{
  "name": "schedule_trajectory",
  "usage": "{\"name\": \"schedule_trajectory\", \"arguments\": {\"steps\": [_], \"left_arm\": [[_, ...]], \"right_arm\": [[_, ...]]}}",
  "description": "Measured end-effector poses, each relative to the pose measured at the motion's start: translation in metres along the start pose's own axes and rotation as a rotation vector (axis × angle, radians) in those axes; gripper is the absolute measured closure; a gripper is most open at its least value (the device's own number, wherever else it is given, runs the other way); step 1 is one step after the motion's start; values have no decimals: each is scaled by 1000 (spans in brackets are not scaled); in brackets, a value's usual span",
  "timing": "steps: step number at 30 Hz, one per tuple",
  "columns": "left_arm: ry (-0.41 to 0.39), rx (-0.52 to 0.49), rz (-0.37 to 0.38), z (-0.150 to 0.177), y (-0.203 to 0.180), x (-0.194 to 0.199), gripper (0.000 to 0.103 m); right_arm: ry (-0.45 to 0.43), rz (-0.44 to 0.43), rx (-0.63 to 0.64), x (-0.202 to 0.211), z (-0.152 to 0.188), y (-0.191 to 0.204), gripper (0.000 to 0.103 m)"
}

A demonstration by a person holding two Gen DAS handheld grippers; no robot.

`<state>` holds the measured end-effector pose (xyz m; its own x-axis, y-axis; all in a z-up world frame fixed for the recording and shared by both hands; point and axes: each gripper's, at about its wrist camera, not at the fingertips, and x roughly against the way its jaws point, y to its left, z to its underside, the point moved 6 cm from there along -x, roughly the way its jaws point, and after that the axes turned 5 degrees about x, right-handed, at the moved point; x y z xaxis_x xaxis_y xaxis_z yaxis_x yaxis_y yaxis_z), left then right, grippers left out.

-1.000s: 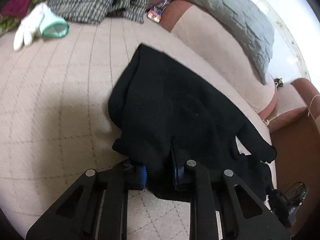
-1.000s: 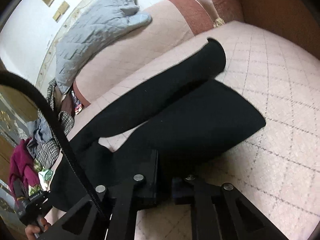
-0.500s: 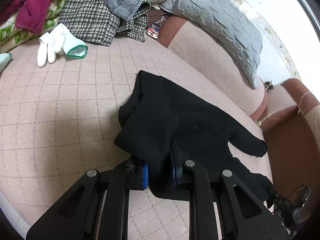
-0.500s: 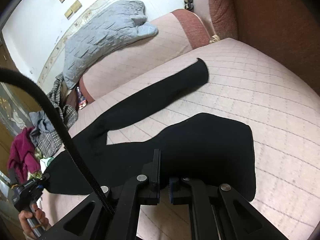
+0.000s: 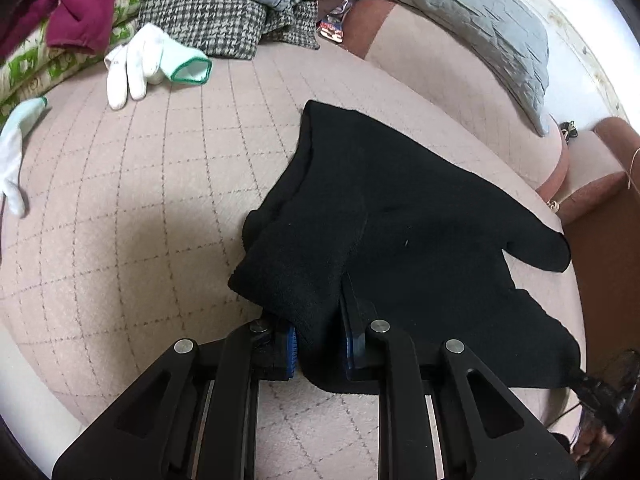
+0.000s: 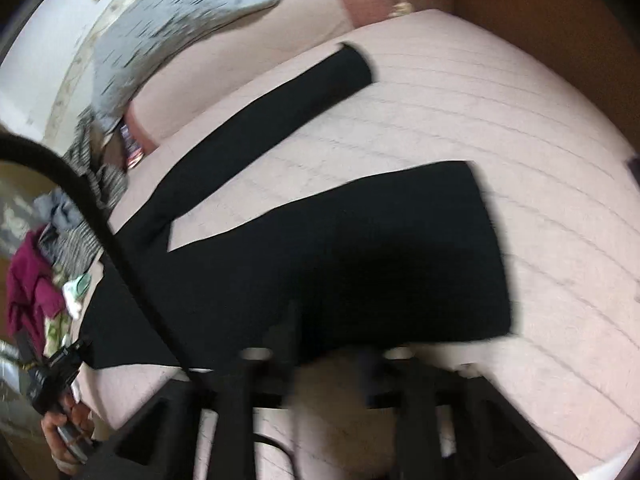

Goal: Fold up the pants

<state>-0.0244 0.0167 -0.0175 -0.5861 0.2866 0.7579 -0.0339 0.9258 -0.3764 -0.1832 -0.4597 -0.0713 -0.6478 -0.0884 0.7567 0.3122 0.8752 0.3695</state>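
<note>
Black pants (image 5: 400,208) lie on the pink quilted sofa seat (image 5: 160,200). My left gripper (image 5: 320,346) is shut on a bunched fold at the pants' near end, the cloth pinched between its blue pads (image 5: 291,350). The right wrist view is blurred. It shows the pants (image 6: 360,248) spread with the near leg flat and the far leg (image 6: 280,96) stretched toward the backrest. My right gripper (image 6: 328,356) sits at the near leg's edge and its jaws are opening. Pink seat shows between the fingers and no cloth is pinched there.
A white glove (image 5: 148,60) and a second glove (image 5: 12,152) lie at the left. A heap of clothes (image 5: 208,12) and a grey quilted cushion (image 5: 460,12) line the back. A brown armrest (image 5: 600,184) bounds the right. A hand (image 6: 68,424) holds the left gripper.
My right gripper has let go of the near pant leg, which now lies flat on the seat, and its fingers stand apart. The left gripper keeps its hold and has shifted sideways.
</note>
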Motion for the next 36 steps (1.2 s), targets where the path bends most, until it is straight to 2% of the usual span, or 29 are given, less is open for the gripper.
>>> {"name": "schedule_trajectory", "arguments": {"steps": [6,9,12,13,14,15,18,21,23,25,28,29,32,33,36], "left_arm": [[11,16,-12,0,1,-6,88],[13,14,-21,-1,0,-7,88],[17,17,-19,-1,1,-9,88],[18,22,-16,-1,2,-8,87],[20,25,-13,0,3,-7,88],[19,26,-8,0,3,-5,87],[25,34,1,2,7,-3,87],[30,43,5,4,10,1,85],[17,38,-12,4,11,7,79],[9,42,-16,6,14,13,78],[8,56,-15,6,17,23,78],[4,50,-16,5,17,26,77],[-32,17,-32,-1,11,37,77],[-48,8,-36,-4,9,41,77],[-60,-33,-27,-14,1,44,64]], "right_arm": [[-77,182,-45,34,-13,-59,55],[-72,186,-61,25,-26,-75,55],[-40,179,35,3,-36,-68,57],[-33,186,81,-1,-40,-64,64],[-33,175,112,-2,-42,-59,96],[-33,141,146,-1,-45,-54,101],[-51,223,271,4,-44,-40,101],[-21,287,311,-7,-40,-43,101],[-22,311,336,-12,-40,-40,101],[-28,330,343,-9,-43,-39,101],[-31,278,323,2,-45,-36,98],[-52,246,324,7,-45,-32,94],[-119,187,345,21,-47,-16,69],[-139,166,351,23,-47,-8,64],[-165,85,371,24,-52,12,62]]}}
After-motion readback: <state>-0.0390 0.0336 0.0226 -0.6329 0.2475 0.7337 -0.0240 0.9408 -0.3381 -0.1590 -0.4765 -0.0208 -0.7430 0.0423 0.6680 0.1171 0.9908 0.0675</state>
